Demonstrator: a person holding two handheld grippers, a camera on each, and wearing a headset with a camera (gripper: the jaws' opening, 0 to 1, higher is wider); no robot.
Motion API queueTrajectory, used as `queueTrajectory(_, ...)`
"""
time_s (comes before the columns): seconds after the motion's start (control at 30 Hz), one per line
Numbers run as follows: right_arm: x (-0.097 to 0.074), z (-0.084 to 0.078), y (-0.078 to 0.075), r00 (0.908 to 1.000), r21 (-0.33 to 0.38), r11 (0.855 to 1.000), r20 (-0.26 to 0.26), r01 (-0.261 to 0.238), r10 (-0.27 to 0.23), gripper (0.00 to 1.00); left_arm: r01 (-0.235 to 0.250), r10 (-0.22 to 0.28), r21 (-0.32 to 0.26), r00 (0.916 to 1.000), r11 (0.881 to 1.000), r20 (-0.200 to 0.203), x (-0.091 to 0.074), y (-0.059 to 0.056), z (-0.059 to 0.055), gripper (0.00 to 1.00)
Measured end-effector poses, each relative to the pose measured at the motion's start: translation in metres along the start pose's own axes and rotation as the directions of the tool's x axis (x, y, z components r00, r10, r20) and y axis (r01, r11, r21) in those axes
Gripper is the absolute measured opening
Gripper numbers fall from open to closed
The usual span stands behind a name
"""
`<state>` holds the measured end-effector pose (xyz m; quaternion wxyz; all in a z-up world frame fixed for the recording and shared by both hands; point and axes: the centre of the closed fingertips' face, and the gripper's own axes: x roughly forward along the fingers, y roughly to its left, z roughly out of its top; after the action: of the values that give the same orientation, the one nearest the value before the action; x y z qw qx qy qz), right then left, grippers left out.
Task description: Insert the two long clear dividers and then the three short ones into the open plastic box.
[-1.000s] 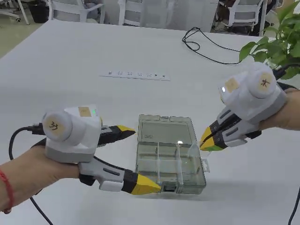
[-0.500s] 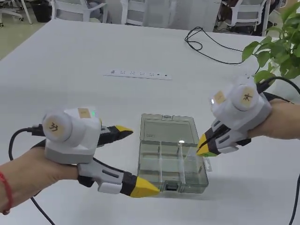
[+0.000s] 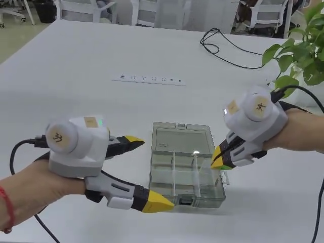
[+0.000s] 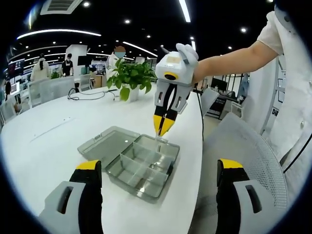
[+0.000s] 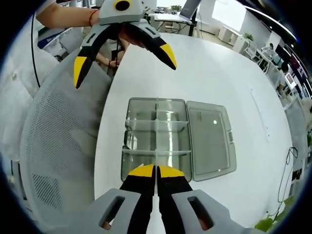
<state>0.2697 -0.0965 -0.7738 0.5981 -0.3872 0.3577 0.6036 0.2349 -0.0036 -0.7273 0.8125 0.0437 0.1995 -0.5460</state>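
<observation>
The clear plastic box (image 3: 174, 196) lies open on the white table, its lid (image 3: 181, 139) folded flat on the far side. Clear dividers stand in its base (image 5: 141, 139), one lengthwise and two crosswise. My right gripper (image 3: 217, 160) hovers over the box's right end, shut on a thin clear divider (image 4: 158, 142) that hangs below its yellow tips; the same gripper (image 4: 162, 127) appears in the left gripper view and its shut jaws (image 5: 156, 169) in its own. My left gripper (image 3: 146, 172) is held open at the box's left side, nothing between its jaws (image 5: 124, 61).
A white power strip (image 3: 148, 80) lies beyond the box. A black cable (image 3: 223, 48) loops at the far right, beside a green plant (image 3: 298, 50). A grey mesh chair (image 5: 58, 136) stands at the table's near edge. Chairs line the far side.
My right gripper has come down and left with the divider, closer over the box's right end. The left gripper has stayed put, still open.
</observation>
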Motion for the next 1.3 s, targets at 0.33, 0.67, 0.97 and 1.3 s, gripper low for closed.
queueTrajectory(0.33,0.007,-0.004,-0.002,0.9996,0.034,0.999,0.002,-0.03,0.03,0.03,0.0,0.001,-0.006,0.9999,1.0,0.013,0.0,0.0,0.002,1.0)
queueTrajectory(0.67,0.008,-0.003,0.003,0.9993,0.052,0.998,0.024,-0.031,0.03,0.03,-0.002,0.002,-0.014,0.9998,1.0,0.021,0.001,-0.001,0.003,1.0)
queueTrajectory(0.97,0.018,-0.006,0.002,0.9996,0.033,0.999,0.02,-0.019,0.018,0.03,-0.005,0.005,-0.015,0.9998,1.0,0.021,0.001,0.0,0.002,1.0)
queueTrajectory(1.3,0.033,-0.014,0.0,1.0,0.037,0.999,0.006,-0.006,0.006,0.03,-0.007,0.007,-0.02,0.9998,1.0,0.017,0.0,0.003,0.0,1.0)
